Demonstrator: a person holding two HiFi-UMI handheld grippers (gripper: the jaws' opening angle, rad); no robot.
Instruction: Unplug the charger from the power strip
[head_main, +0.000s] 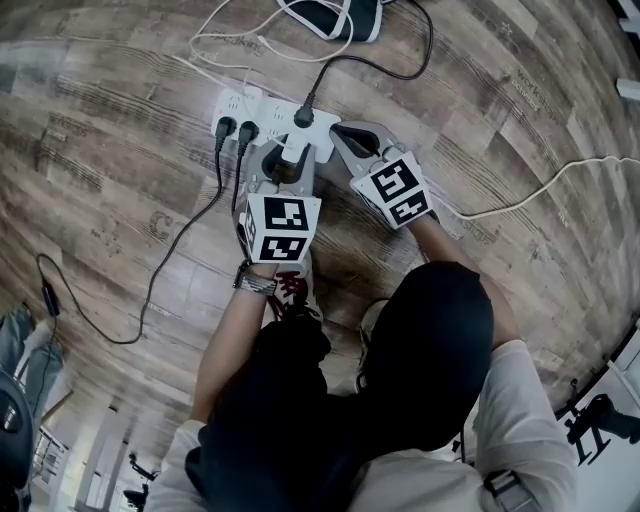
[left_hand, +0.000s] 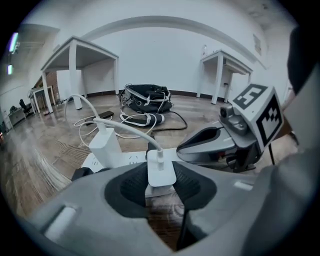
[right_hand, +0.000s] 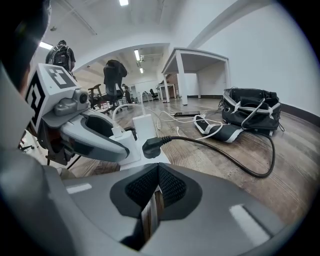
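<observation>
A white power strip (head_main: 262, 106) lies on the wooden floor. My left gripper (head_main: 291, 156) is shut on a small white charger (head_main: 297, 142) at the strip's near edge. In the left gripper view the charger (left_hand: 161, 170) fills the gap between the black pads (left_hand: 131, 186), and its white cable (left_hand: 125, 129) curves away up and left. I cannot tell whether its prongs sit in the socket. My right gripper (head_main: 342, 131) is shut on nothing, with its tip at the strip's right end (right_hand: 146, 153).
A black plug (head_main: 302, 117) with a black cable and two more black plugs (head_main: 233, 130) sit in the strip, beside a taller white adapter (left_hand: 105, 145). A black bag (head_main: 328, 14) and loose white cables (head_main: 230, 45) lie beyond. Another white cord (head_main: 545, 188) runs off right.
</observation>
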